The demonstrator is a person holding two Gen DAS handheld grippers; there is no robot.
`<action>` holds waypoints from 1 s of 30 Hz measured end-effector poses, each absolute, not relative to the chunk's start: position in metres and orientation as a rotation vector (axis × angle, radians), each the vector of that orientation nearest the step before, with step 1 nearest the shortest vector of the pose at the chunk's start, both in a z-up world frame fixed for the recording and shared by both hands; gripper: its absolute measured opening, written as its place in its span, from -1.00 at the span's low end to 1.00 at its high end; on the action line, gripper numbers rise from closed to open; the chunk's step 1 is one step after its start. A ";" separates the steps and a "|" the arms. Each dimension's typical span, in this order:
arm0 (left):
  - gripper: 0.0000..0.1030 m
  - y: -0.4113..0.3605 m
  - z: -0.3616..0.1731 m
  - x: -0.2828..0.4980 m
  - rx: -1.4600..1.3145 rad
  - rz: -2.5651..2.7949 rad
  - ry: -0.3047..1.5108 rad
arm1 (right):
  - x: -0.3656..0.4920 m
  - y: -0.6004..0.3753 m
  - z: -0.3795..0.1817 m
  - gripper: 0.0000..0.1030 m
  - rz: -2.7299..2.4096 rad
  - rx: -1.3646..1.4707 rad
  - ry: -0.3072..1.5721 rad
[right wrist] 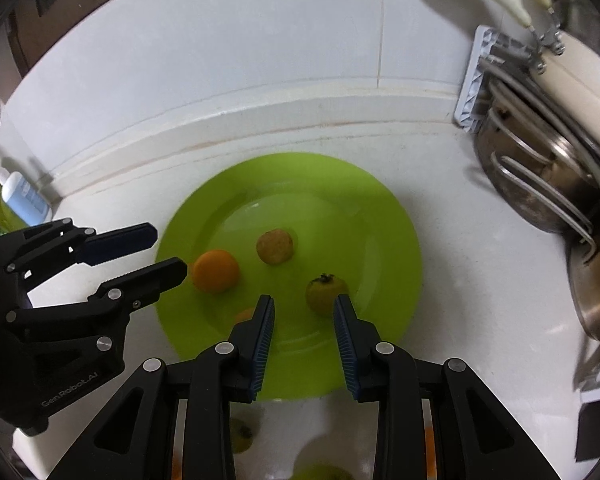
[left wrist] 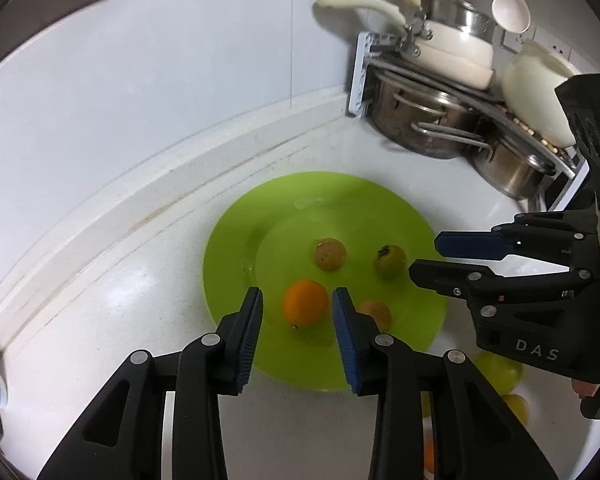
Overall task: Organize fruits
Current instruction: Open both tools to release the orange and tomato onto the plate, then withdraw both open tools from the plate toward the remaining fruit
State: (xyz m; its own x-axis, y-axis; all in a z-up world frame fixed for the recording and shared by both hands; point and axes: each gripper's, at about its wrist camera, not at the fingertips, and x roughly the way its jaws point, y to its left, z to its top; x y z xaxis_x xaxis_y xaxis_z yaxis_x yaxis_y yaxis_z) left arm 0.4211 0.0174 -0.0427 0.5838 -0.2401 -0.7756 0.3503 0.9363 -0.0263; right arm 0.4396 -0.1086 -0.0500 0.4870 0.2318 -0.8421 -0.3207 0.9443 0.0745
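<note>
A green plate (left wrist: 300, 196) (right wrist: 380, 216) lies on the white counter. On it are an orange (left wrist: 305, 303) (right wrist: 215, 271), a brownish round fruit (left wrist: 330, 254) (right wrist: 275, 246), a green fruit with a dark calyx (left wrist: 389, 261) (right wrist: 325, 289) and a small orange-brown fruit (left wrist: 376, 313) (right wrist: 245, 315), partly hidden by fingers. My left gripper (left wrist: 298, 304) (right wrist: 168, 252) is open above the plate, its fingers either side of the orange, which rests on the plate. My right gripper (right wrist: 304, 312) (left wrist: 426, 258) is open and empty, over the plate's near edge beside the green fruit.
More yellow-green and orange fruits (left wrist: 500, 372) (right wrist: 242, 432) lie on the counter near the plate's front edge. A rack with steel pots and cream pans (left wrist: 432, 120) (right wrist: 540, 168) stands at the back right. A blue-labelled bottle (right wrist: 20, 196) is at the left by the wall.
</note>
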 end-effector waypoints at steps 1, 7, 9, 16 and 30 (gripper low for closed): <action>-0.26 0.018 -0.038 0.416 0.131 -0.348 0.870 | 0.434 -0.109 -0.045 -0.38 0.336 -0.095 0.994; -0.03 0.021 -0.016 0.392 0.117 -0.339 0.822 | 0.393 -0.108 -0.019 -0.21 0.322 -0.098 0.918; 0.06 0.022 -0.008 0.381 0.116 -0.337 0.800 | 0.379 -0.107 -0.012 -0.20 0.319 -0.104 0.893; 0.28 0.026 0.013 0.338 0.117 -0.348 0.734 | 0.341 -0.117 0.006 -0.11 0.317 -0.061 0.831; 0.53 0.027 0.028 0.270 0.119 -0.339 0.656 | 0.277 -0.131 0.016 0.20 0.244 -0.054 0.735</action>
